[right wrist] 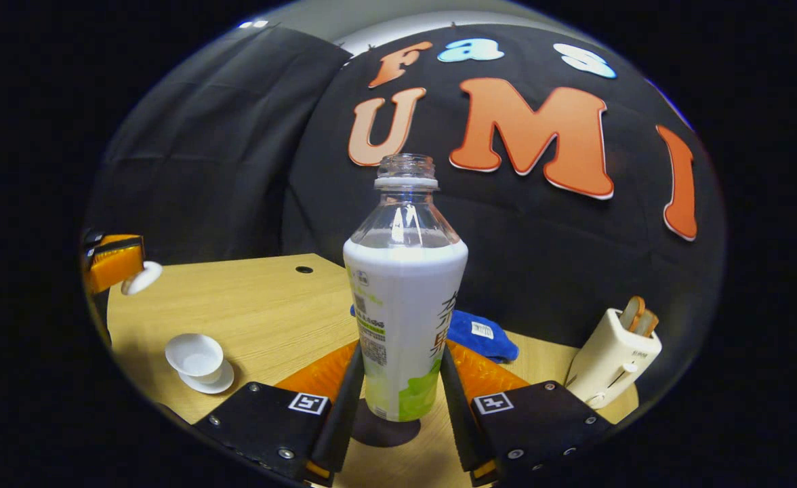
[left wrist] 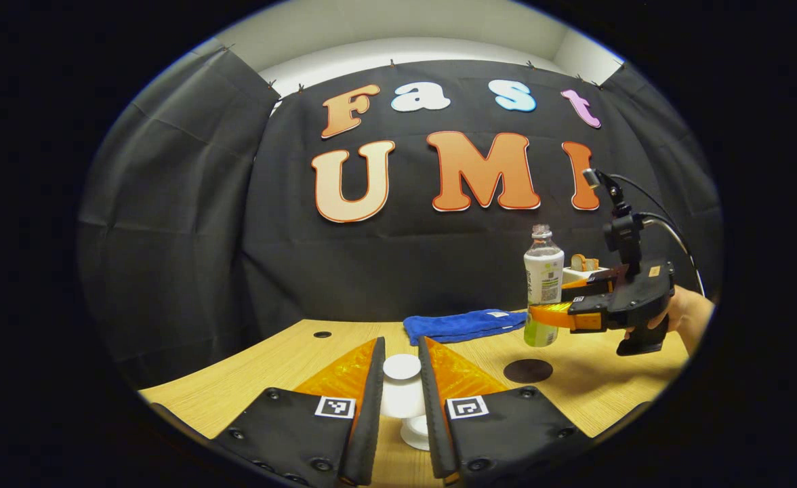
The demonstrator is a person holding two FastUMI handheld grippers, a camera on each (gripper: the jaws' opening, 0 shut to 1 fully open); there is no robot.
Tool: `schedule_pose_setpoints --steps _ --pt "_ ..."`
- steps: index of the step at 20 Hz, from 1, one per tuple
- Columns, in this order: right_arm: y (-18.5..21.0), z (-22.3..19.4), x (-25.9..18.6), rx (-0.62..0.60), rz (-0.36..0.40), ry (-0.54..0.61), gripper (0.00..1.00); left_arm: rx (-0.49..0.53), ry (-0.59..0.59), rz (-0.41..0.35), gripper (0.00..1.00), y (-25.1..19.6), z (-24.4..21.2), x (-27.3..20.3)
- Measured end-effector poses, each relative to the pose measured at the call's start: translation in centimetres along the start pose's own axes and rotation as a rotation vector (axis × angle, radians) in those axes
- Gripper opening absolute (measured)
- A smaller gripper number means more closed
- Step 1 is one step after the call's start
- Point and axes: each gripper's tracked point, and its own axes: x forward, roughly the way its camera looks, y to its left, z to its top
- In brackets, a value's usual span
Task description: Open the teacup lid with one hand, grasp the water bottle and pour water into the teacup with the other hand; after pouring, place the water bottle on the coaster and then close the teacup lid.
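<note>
Bottle (right wrist: 405, 298) axis reads vertical: neck up, mouth uncapped, base just above the coaster (right wrist: 381, 432). From the right gripper view I cannot tell whether the base touches the coaster or hangs a little over it; the left gripper view shows the bottle (left wrist: 543, 288) raised clear of the coaster (left wrist: 528, 371), which lies dark and round on the worktop (left wrist: 236, 379).

Right claw (right wrist: 402, 390): both fingers press the lower label area of the bottle, one on each side, clamped. In the left gripper view I see the same claw (left wrist: 541, 313) reaching in from the right, held by a hand (left wrist: 683, 312).

Left claw (left wrist: 402, 390): fingers set either side of the white lid (left wrist: 402, 386) and closed on it, with the lid knob up. The right gripper view shows this claw (right wrist: 134, 274) at far left, carrying the lid (right wrist: 141, 278) well above the worktop.

Cup (right wrist: 196, 356): upright on its saucer (right wrist: 212, 383), mouth open, near the front left edge of the worktop in the right gripper view. In the left gripper view part of the cup (left wrist: 417, 430) sits just below the lid, between my fingers.

Room for moving: bare worktop lies between the cup and the coaster. A blue cloth (left wrist: 463, 325) lies behind the coaster, toward the wall. A toaster (right wrist: 612, 359) holding bread stands to the right of the bottle, near the right edge. A small hole (left wrist: 322, 334) marks the worktop at back left.
</note>
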Motion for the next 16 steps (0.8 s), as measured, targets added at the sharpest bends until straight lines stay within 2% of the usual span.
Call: schedule_pose_setpoints --steps 5,6,8,13,16 --pt "0.2 -4.2 1.7 0.098 0.021 0.083 0.64 0.001 0.021 0.013 0.33 0.1 -0.7 -0.1" --pt "0.4 -4.8 1.9 0.098 0.031 0.092 0.64 0.000 0.024 0.016 0.35 0.2 -0.9 0.0" --pt "0.5 -5.8 2.1 0.087 0.028 0.107 0.64 0.001 0.029 0.018 0.33 0.1 -1.0 -0.1" --pt "0.6 -5.9 2.3 0.125 0.037 0.100 0.64 0.005 0.035 0.014 0.35 -0.2 -1.1 0.4" --pt "0.7 -5.9 2.0 0.130 0.041 0.105 0.67 0.005 0.045 0.004 0.32 -1.0 -1.6 1.2"
